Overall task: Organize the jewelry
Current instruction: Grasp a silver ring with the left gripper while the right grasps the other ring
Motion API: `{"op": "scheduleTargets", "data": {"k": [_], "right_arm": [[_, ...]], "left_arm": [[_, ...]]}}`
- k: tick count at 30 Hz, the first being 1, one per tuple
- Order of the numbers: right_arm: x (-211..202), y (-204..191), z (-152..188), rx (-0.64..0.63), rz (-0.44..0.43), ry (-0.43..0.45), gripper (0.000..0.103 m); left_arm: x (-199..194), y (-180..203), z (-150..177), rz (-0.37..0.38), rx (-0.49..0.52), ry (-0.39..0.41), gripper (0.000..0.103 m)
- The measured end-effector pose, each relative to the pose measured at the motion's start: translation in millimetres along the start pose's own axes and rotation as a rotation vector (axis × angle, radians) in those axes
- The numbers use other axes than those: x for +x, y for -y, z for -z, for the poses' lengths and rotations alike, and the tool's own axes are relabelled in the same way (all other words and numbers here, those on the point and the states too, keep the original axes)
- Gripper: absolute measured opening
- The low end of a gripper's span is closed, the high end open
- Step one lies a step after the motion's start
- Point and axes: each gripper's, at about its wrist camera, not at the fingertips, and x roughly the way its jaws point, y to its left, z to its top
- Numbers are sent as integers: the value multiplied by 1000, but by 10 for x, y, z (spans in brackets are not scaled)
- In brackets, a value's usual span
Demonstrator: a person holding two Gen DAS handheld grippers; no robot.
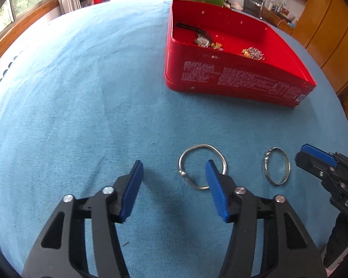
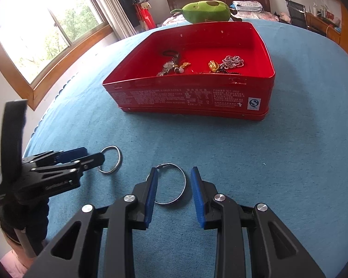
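Observation:
Two silver bangles lie on the blue cloth. An open wavy bangle with ball ends lies just ahead of my left gripper, whose right fingertip overlaps it; the jaws are open and empty. It also shows in the right wrist view. A thinner closed bangle lies to its right, between the open jaws of my right gripper, and shows there too. The red tin box beyond holds a watch, gold charms and a chain.
A green avocado plush lies behind the box. The blue cloth covers the whole surface. A window is at the left and wooden cabinets at the right.

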Motion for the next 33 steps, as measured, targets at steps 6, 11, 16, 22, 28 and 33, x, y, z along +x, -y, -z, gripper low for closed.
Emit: {"op": "scheduleTargets", "data": {"k": [6, 11, 16, 22, 28, 33], "right_arm": [[21, 10, 0, 4, 4, -2, 31], [24, 5, -2, 5, 4, -3, 31], [28, -41, 4, -8, -8, -9, 31], [112, -184, 23, -29, -49, -46, 31], [234, -305, 49, -39, -46, -81, 30], [356, -399, 63, -51, -19, -110, 30]], "left_arm": [[78, 20, -57, -17, 11, -8, 38], [77, 82, -17, -7, 26, -18, 20], [96, 115, 6, 16, 34, -19, 6], [139, 104, -55, 41, 23, -8, 4], [87, 31, -12, 60, 9, 2, 4], [19, -98, 53, 79, -10, 6, 4]]}}
